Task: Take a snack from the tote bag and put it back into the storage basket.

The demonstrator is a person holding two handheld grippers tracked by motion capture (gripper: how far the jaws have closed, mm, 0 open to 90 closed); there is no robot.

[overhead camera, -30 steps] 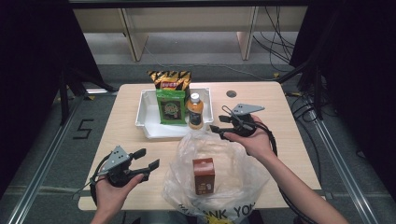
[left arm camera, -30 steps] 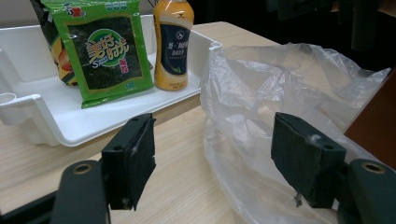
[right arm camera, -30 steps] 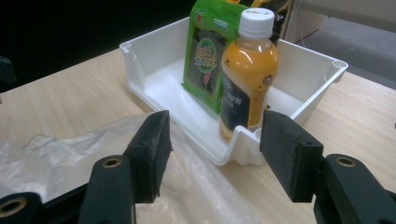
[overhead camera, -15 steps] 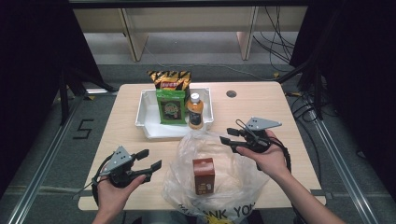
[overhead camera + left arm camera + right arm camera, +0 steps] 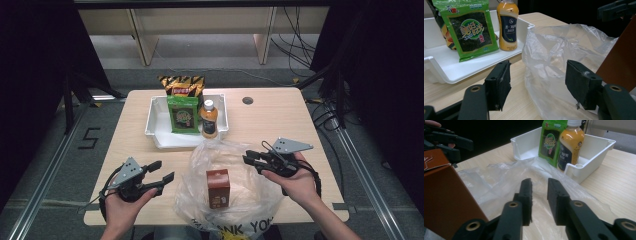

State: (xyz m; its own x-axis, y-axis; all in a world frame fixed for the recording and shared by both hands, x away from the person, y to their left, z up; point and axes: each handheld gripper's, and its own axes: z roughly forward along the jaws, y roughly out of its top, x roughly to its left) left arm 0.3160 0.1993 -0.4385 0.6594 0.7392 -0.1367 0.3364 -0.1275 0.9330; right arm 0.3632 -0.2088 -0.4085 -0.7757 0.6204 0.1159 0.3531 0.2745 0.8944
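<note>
Overhead, yellow chip bag stands behind seaweed pack, unseen from right gripper view.

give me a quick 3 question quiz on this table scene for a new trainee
1. True or false: the brown carton stands inside the clear plastic bag.
2. Which thing in the white tray stands nearest the right gripper? A) green snack pack B) orange bottle C) yellow-black chip bag
3. Fill in: neither the left gripper nor the right one holds anything, and the ___ one has the narrower gap between its fingers.

Key: 1 true. 2 B. 3 right; its jaws have just been closing with nothing between them.
</note>
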